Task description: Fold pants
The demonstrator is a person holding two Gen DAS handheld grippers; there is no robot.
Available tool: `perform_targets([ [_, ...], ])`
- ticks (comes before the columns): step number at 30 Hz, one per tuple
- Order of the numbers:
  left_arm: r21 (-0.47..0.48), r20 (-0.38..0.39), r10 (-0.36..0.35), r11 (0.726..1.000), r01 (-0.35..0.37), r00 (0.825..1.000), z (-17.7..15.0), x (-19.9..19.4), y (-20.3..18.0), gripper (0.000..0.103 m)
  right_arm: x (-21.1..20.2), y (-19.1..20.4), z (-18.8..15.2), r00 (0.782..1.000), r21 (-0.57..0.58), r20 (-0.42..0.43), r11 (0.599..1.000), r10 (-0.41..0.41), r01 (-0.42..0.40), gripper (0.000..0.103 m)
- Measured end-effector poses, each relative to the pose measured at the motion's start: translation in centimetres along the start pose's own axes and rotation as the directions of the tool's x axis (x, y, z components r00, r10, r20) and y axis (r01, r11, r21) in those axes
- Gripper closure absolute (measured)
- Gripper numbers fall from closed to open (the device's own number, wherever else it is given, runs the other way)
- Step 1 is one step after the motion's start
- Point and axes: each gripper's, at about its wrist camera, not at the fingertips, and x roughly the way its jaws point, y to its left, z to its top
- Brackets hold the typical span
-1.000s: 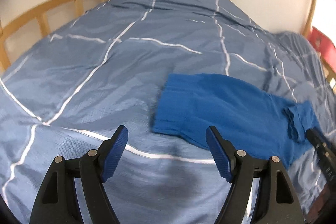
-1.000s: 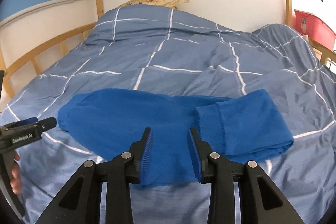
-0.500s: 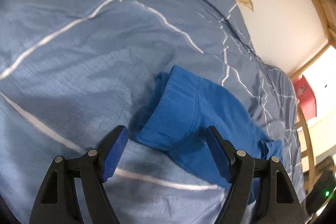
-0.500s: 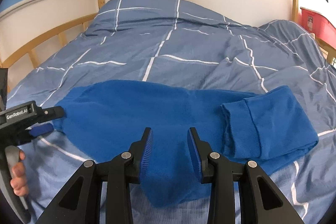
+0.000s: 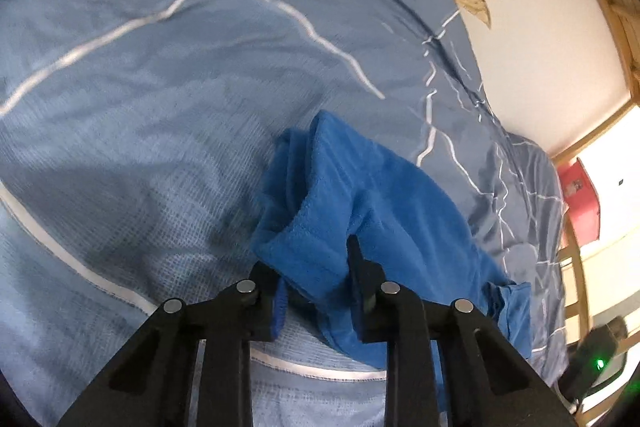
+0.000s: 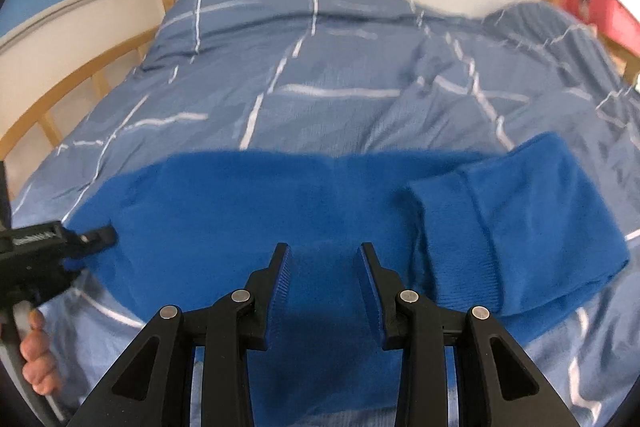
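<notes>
Jaws of the left gripper [image 5: 312, 267] are closed on a bunched end of the pants [image 5: 360, 203] — fabric fills the gap between the fingers. Jaws of the right gripper [image 6: 322, 267] stand part open over the pants [image 6: 248, 211], gripping nothing. In the right wrist view the left gripper [image 6: 96, 235] enters at 9 o'clock, level with the fabric edge, a hand [image 6: 36, 359] on its handle at 8 o'clock. Pants lie across the duvet [image 6: 328, 75], one end folded over at 3 o'clock. A red box [image 6: 596, 7] sits at 2 o'clock.
</notes>
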Motion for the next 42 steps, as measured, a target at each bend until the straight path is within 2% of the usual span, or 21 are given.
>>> perform_targets([
  [6, 0.181, 0.071, 0.084, 0.979, -0.096, 0.994, 0.1, -1.7, -3.8, 0.08, 1.5, -0.8, -0.3, 0.997, 0.03, -0.057, 0.998, 0.048, -0.047, 0.069],
  [10, 0.309, 0.142, 0.118, 0.938, -0.158, 0.983, -0.2, -3.2, -7.2, 0.081, 1.9, -1.2, 0.0, 0.994, 0.029, -0.088, 0.997, 0.071, -0.069, 0.069],
  [15, 0.465, 0.229, 0.063, 0.87, -0.165, 0.971, -1.0, -5.9, -13.1, 0.082, -2.4, -2.5, 1.2, 0.996, 0.009, 0.005, 0.996, 0.093, -0.093, 0.069],
  [19, 0.576, 0.242, -0.024, 0.808, -0.124, 0.97, -2.4, -7.2, -19.0, 0.083, -6.7, -4.3, 2.8, 0.993, -0.046, 0.087, 0.996, 0.076, -0.072, 0.069],
  [23, 0.662, 0.211, -0.088, 0.746, -0.076, 0.974, -4.3, -6.6, -24.4, 0.084, -9.4, -7.4, 4.3, 0.991, -0.054, 0.113, 0.996, 0.079, -0.073, 0.069],
  [26, 0.707, 0.168, -0.108, 0.706, -0.043, 0.98, -6.2, -4.9, -28.2, 0.085, -10.6, -10.2, 4.8, 0.992, -0.053, 0.119, 0.998, 0.041, -0.035, 0.069],
  [31, 0.746, 0.072, -0.133, 0.665, 0.035, 0.988, -9.5, -2.0, -32.3, 0.087, -11.7, -14.8, 4.4, 0.993, -0.028, 0.115, 0.999, -0.016, 0.019, 0.069],
  [38, 0.792, -0.055, -0.125, 0.599, 0.119, 0.991, -15.0, 2.8, -36.3, 0.089, -12.0, -21.2, 2.8, 0.992, 0.052, 0.104, 0.997, -0.066, 0.061, 0.069],
  [42, 0.821, -0.086, -0.089, 0.558, 0.121, 0.992, -17.9, 5.3, -37.4, 0.089, -11.6, -24.2, 1.7, 0.993, 0.109, 0.086, 0.992, -0.077, 0.068, 0.069],
])
